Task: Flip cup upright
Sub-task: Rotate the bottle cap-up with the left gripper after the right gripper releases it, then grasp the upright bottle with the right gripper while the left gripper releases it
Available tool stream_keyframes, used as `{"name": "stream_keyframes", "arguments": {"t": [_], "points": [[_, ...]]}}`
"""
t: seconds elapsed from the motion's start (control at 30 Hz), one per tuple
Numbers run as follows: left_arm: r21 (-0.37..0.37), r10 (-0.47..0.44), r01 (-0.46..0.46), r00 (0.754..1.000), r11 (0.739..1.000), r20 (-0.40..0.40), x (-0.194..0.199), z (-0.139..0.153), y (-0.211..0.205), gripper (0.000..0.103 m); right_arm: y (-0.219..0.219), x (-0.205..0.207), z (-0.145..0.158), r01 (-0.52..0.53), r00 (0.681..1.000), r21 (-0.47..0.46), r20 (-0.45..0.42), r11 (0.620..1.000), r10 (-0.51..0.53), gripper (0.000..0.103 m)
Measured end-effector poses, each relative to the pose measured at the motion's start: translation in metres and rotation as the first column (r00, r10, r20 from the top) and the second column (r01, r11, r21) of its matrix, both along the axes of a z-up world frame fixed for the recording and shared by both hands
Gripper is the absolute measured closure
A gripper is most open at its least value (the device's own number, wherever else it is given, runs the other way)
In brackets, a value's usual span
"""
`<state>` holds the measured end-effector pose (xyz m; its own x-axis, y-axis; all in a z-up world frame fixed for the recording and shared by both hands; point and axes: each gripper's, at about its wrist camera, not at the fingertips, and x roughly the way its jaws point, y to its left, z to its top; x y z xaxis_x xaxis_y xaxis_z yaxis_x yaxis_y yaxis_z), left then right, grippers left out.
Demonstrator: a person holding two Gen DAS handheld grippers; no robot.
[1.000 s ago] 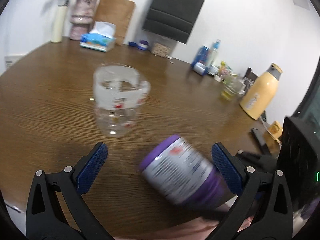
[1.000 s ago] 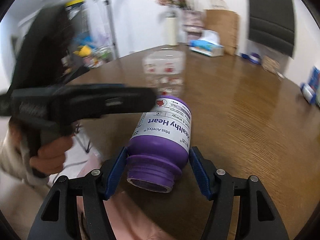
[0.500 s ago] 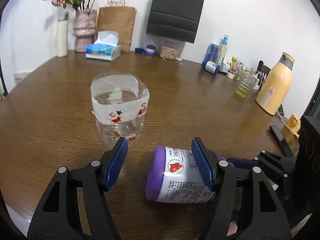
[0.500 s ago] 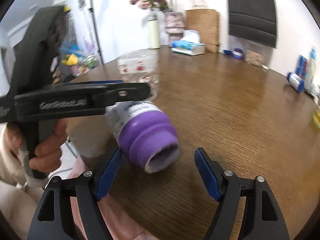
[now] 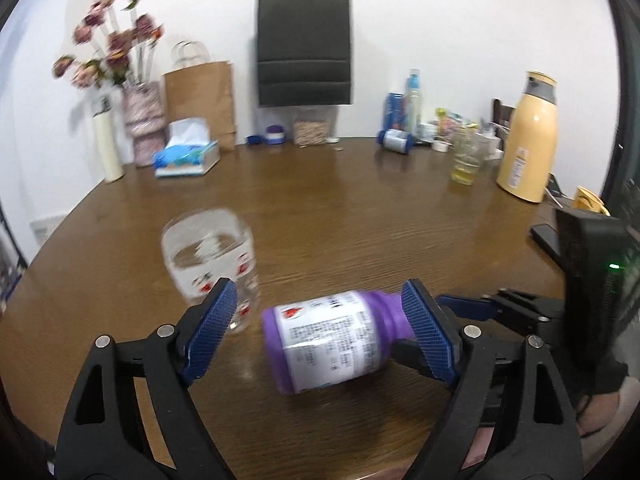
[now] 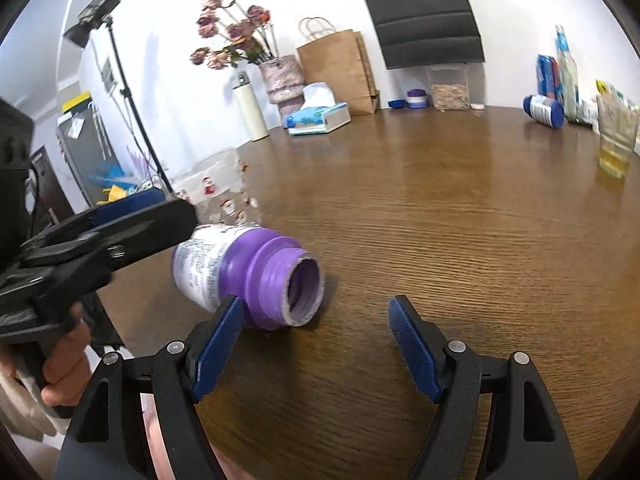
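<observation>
The purple bottle (image 5: 332,346) lies on its side near the front edge of the wooden table (image 5: 360,208), open mouth toward my right, just beside a clear cup (image 5: 210,264) that stands upright. I judge the bottle to be the cup of the task, though motion blur leaves that open.

My left gripper (image 5: 320,334) has its fingers apart, bracketing the bottle without clamping it. My right gripper (image 6: 316,350) is also spread wide and holds nothing; its left pad (image 6: 218,346) sits beside the bottle's neck, and I cannot tell whether they touch.

Handling: rigid plastic, uncapped and seemingly empty, so light. The label is smooth and the body round; I expect it to roll or slip. The best hold is across the labelled body, squarely.

Change: a second ago my right gripper held the bottle by its shoulder, off the table. It has since let go and opened, and the bottle now lies flat.
</observation>
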<state>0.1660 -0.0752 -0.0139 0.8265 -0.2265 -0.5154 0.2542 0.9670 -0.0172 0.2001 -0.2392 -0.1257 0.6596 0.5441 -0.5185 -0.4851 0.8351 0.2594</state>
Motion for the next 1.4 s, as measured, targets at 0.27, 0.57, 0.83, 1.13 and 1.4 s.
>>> {"name": "stream_keyframes", "arguments": {"t": [0.27, 0.57, 0.83, 1.13, 1.4], "points": [[0.124, -0.220, 0.225, 0.974, 0.967, -0.052, 0.023, -0.003, -0.021, 0.021, -0.015, 0.009, -0.004, 0.033, 0.999, 0.034, -0.025, 0.999, -0.032, 0.023], [0.245, -0.367, 0.439, 0.884, 0.865, -0.288, 0.046, -0.030, -0.051, 0.022, -0.036, 0.018, -0.006, 0.118, 0.992, 0.006, -0.037, 0.993, -0.118, 0.023], [0.292, -0.353, 0.467, 0.860, 0.835, -0.368, 0.046, -0.042, -0.069, 0.043, -0.044, 0.019, 0.005, 0.124, 0.992, 0.010, 0.007, 0.992, -0.124, 0.023], [0.233, -0.276, 0.292, 0.956, 0.928, -0.102, 0.065, 0.017, -0.061, 0.043, -0.063, 0.046, 0.064, -0.113, 0.993, 0.335, 0.078, 0.935, 0.092, 0.013], [0.209, -0.243, 0.229, 0.969, 0.951, 0.040, 0.080, 0.041, -0.057, 0.043, -0.039, 0.107, 0.084, -0.223, 0.963, 0.471, -0.031, 0.854, 0.268, 0.012]]}}
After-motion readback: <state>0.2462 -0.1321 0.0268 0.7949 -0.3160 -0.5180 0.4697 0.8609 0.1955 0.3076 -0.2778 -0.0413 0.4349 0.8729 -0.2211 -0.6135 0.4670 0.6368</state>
